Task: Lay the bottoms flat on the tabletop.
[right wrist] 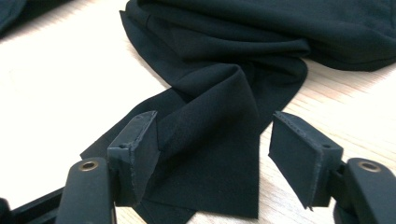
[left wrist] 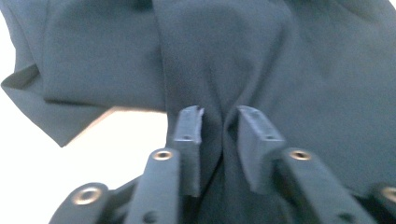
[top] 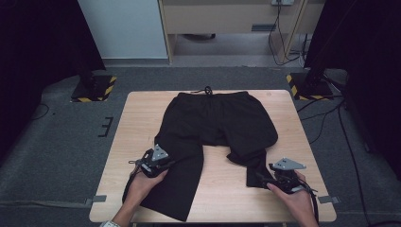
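Black trousers [top: 213,123] lie flat on the wooden table [top: 137,123], waistband and drawstring at the far edge. The left leg runs long toward the near edge; the right leg is bunched and folded short. My left gripper [top: 168,163] sits on the left leg's outer edge. In the left gripper view my left gripper [left wrist: 219,128] is shut on a pinched ridge of the trousers [left wrist: 280,70]. My right gripper [top: 262,178] is at the right leg's hem. In the right gripper view my right gripper [right wrist: 215,149] is open, with a raised fold of the trousers [right wrist: 224,107] between its jaws.
Two stands with yellow-and-black striped bases stand on the grey floor behind the table, one at the back left [top: 94,87] and one at the back right [top: 307,87]. Cables [top: 331,118] trail on the floor at the right. Bare tabletop lies between the two legs.
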A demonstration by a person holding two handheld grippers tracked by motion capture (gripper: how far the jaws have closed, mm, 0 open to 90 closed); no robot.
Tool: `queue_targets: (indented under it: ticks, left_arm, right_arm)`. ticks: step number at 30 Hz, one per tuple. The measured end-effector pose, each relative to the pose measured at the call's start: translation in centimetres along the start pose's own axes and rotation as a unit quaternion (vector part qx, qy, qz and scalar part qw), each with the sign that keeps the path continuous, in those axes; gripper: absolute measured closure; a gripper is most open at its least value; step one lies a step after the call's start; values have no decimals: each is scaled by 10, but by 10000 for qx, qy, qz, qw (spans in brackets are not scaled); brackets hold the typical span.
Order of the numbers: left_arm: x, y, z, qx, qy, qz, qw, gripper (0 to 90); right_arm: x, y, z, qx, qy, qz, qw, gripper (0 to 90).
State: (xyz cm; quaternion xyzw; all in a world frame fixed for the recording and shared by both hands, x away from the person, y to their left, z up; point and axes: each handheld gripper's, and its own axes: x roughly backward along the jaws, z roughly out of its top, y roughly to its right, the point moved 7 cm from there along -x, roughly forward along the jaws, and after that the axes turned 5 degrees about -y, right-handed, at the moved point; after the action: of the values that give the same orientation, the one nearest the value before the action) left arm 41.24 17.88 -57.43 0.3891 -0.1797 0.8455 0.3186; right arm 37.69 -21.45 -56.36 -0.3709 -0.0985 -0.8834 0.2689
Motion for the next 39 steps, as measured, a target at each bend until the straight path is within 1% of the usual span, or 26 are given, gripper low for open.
queue_targets:
  ticks: [3, 6, 9, 11, 13, 14, 15, 17, 18, 19, 20, 21, 22, 23, 25, 26, 27, 28, 29, 30, 32, 34, 35, 36, 37, 39]
  left_arm:
    - [7, 5, -6, -40, -94, -71, 9999, 817]
    - [17, 13, -16, -78, -182, -161, 9997, 853]
    - [30, 19, -28, -61, -302, -214, 9993, 868]
    - [38, 24, -36, -75, -379, -215, 9990, 871]
    - [46, 27, -45, -76, -486, -141, 9987, 871]
    - [50, 27, -49, -47, -502, -101, 9987, 871]
    - [53, 27, -52, -2, -525, -65, 9986, 871]
    - [57, 24, -57, 92, -453, -42, 9989, 862]
    - [59, 22, -58, 148, -392, 16, 9991, 842]
    - [59, 19, -58, 209, -282, 117, 9993, 778]
    - [59, 15, -57, 312, -118, 227, 9992, 662]
    - [60, 11, -56, 390, 11, 296, 9988, 534]
    - [61, 8, -53, 440, 142, 361, 9983, 472]
    - [62, 5, -50, 470, 284, 437, 9975, 428]
    - [63, 1, -45, 546, 473, 550, 9959, 351]
    - [64, -1, -44, 545, 510, 587, 9955, 337]
    - [63, -4, -41, 549, 563, 649, 9948, 336]
    - [62, -5, -37, 585, 630, 665, 9941, 329]
    - [61, -7, -34, 578, 667, 674, 9938, 322]
    - [59, -10, -29, 560, 740, 712, 9931, 317]
    - [53, -14, -19, 529, 808, 751, 9925, 308]
    - [45, -16, -11, 444, 811, 760, 9928, 299]
    - [41, -17, -7, 394, 799, 774, 9930, 297]
    - [36, -18, -3, 345, 800, 763, 9933, 292]
    - [33, -18, 0, 324, 806, 739, 9935, 289]
    - [24, -18, 9, 232, 798, 708, 9940, 287]
  right_arm:
    - [-4, -2, 2, 21, -7, 29, 10000, 308]
    - [-7, -4, 5, 61, 3, 27, 10000, 304]
    - [-12, -3, 10, 67, 26, 16, 10000, 296]
    - [-17, -2, 14, 70, 26, 2, 10000, 285]
    - [-23, -2, 17, 100, -35, -30, 9999, 290]
    - [-26, -2, 18, 108, -76, -55, 9999, 301]
    - [-29, -1, 19, 151, -105, -68, 9998, 335]
    - [-33, 0, 21, 188, -121, -88, 9997, 408]
    - [-34, 0, 21, 180, -168, -100, 9996, 483]
    - [-35, 1, 22, 192, -181, -108, 9996, 563]
    - [-36, 2, 22, 190, -184, -115, 9996, 626]
    - [-35, 3, 23, 167, -182, -89, 9997, 715]
    - [-34, 4, 24, 186, -154, -65, 9997, 763]
    - [-32, 5, 24, 167, -120, -43, 9998, 814]
    - [-28, 6, 24, 171, -57, -7, 9998, 863]
    - [-24, 6, 23, 107, -16, 32, 9999, 870]
    - [-22, 6, 22, 113, 16, 45, 9999, 871]
    - [-19, 5, 20, 115, 30, 52, 9999, 872]
    - [-16, 5, 17, 138, 26, 53, 9999, 872]
    - [-12, 4, 15, 113, 7, 65, 9999, 872]
    - [-2, 1, 7, 155, 18, 71, 9999, 872]
    - [9, -1, 0, 178, 31, 53, 9998, 873]
    - [17, -2, -4, 178, 42, 80, 9998, 872]
    - [24, -4, -8, 145, 63, 128, 9998, 872]
    - [32, -6, -13, 160, 53, 152, 9997, 871]
    - [43, -9, -25, 239, -56, 117, 9996, 868]
